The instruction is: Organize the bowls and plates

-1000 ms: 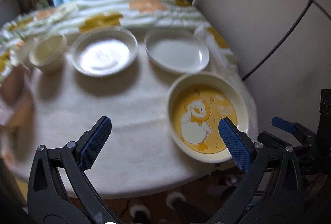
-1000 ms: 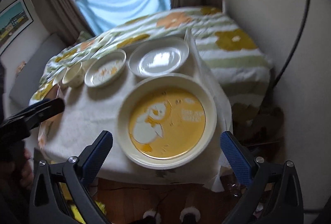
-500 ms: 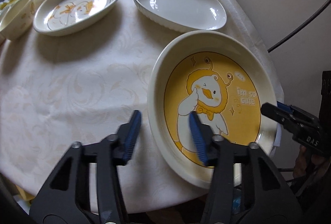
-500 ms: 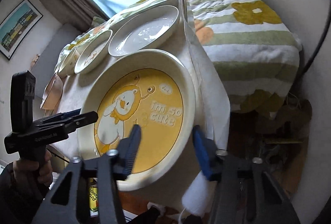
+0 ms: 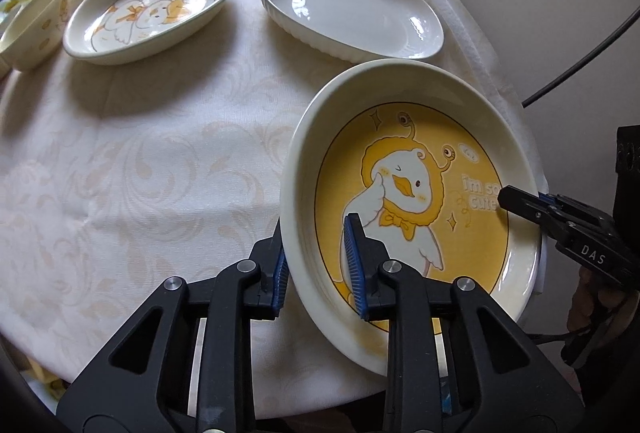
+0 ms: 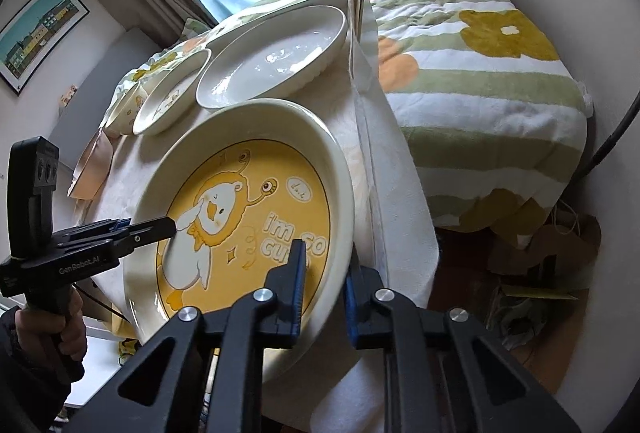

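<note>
**Both claws clamp the yellow duck plate by opposite rims**

The yellow duck plate sits at the table's near right edge. The left claw is closing on its left rim and the right claw pinches its right rim, probably for a level two-handed lift toward the white dish and small duck plate beyond.
</note>
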The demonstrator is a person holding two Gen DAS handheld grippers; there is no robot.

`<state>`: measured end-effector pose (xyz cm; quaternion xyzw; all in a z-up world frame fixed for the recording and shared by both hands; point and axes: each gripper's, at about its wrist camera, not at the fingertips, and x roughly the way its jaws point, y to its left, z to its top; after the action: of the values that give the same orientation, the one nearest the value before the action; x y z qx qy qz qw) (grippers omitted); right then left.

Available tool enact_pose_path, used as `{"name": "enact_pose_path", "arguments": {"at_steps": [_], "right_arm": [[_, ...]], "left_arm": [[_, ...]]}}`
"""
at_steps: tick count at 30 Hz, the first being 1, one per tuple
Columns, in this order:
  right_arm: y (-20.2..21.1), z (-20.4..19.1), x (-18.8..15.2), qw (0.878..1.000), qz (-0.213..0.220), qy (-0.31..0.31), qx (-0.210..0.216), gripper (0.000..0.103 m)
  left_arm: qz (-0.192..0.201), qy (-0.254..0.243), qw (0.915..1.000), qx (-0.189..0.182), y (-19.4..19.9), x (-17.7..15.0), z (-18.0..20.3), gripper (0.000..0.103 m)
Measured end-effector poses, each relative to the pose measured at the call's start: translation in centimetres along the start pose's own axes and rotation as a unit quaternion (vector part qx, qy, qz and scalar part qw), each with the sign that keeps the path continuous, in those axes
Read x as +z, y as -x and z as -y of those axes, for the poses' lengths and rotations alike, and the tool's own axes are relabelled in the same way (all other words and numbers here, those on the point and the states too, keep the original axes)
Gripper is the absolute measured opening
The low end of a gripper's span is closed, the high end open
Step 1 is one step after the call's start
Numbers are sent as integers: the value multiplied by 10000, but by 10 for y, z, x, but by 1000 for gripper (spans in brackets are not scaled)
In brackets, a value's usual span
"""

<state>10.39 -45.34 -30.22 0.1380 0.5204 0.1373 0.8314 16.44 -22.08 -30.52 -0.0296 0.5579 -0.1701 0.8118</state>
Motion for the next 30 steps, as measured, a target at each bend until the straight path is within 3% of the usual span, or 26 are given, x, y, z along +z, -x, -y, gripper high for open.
{"name": "enact_pose_path", "arguments": {"at_steps": [8,17,23,30], "right_arm": [[11,-8,2,9999,73,122,-35,16],[36,-49,19,9987,283,435,-7,16],[37,-107,33,9971,356,668,85,16],[-2,-187,35,9955,177,869,322,16]], "left_arm": [[169,-47,9998,40,16,0,8,22],[517,195,9984,-69,71,-3,-15,22],[754,390,9964,6,122,-10,-69,22],[753,593,9951,247,154,-25,-158,22]]}}
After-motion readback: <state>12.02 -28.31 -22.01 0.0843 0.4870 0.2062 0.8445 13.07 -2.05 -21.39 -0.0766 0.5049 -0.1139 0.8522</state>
